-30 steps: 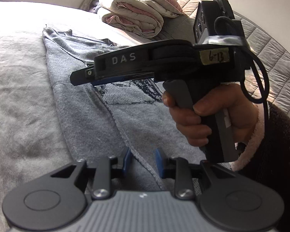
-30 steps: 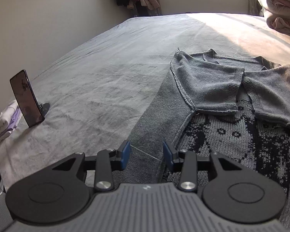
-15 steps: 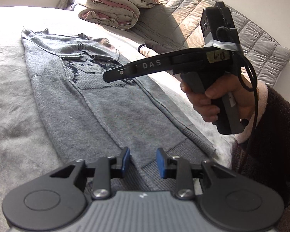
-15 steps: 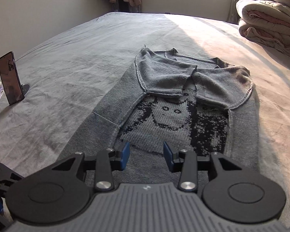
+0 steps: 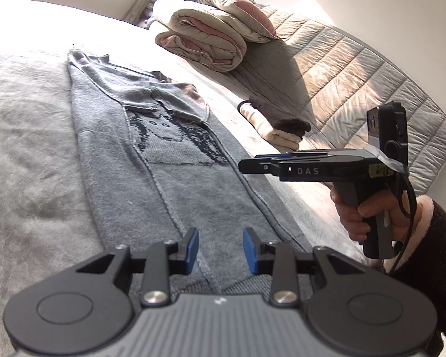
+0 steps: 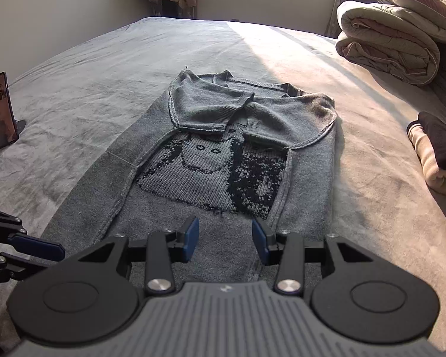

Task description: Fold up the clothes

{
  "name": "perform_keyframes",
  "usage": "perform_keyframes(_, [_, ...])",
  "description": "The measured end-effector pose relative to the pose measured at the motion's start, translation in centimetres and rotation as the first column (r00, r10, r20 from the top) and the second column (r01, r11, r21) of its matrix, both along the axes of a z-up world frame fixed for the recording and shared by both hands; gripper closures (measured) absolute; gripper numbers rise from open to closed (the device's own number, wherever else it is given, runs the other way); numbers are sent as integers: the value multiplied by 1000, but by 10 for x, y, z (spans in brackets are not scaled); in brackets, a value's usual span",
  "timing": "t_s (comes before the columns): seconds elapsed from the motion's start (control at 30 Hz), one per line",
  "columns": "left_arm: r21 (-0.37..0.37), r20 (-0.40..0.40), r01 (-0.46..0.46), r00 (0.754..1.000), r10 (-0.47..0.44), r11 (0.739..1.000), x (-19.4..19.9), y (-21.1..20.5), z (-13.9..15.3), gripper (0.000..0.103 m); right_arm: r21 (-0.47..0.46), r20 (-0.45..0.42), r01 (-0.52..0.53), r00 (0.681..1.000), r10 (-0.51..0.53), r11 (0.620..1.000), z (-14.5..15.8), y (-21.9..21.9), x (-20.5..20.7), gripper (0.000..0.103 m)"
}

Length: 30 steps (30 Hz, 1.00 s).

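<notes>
Lying flat on the grey bed (image 6: 110, 68), the grey sweater (image 6: 223, 208) is showing both sleeves and sides already folded inward, leaving the lengthwise fold undone, while the left gripper (image 5: 220, 250), jaws opening, and the right gripper (image 6: 225, 242), jaws spread, are hovering empty above its hem.

A grey sweater (image 5: 169, 160) lies flat on the bed (image 5: 29, 154) — sleeves folded across its chest. The left claw (image 5: 220, 248) hovers over its near hem, jaws opening, pressing nothing. The right claw (image 5: 254, 166) hangs at right — a folded duvet (image 5: 205, 41) far behind.
</notes>
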<state>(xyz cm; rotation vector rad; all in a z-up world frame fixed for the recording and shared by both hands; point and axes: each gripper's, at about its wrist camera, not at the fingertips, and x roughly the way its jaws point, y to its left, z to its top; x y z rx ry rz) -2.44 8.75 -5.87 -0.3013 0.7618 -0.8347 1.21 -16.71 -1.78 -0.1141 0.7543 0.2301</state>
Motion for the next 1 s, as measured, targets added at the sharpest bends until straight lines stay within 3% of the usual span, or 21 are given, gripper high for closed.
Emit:
perform_keyframes(0.27, [-5,27,-108,994,108,994,8,3,-3,70,-99,73,-7,997,14,995,-14,10,63,59])
perform_keyframes(0.4, [-8,20,-120,993,120,993,16,2,-8,70,-99,87,8,996,1,995,-23,11,98,59])
perform_keyframes(0.63, [11,-1,-93,996,93,996,27,-5,-16,70,-193,87,-3,996,21,981,-40,16,138,59])
perform_keyframes(0.7, [14,0,-82,997,82,996,29,-7,-17,70,-203,87,-19,995,37,979,-42,15,141,70])
perform_keyframes(0.73, [16,1,-78,997,78,997,29,-8,-17,70,-207,87,-27,995,46,978,-44,15,142,87])
perform_keyframes(0.77, [17,1,-75,997,75,997,30,-9,-17,70,-195,88,-35,995,53,980,-42,14,141,96])
perform_keyframes(1.0, [24,5,-64,998,64,998,30,-11,-17,70,-130,42,-122,991,128,984,-41,11,135,92])
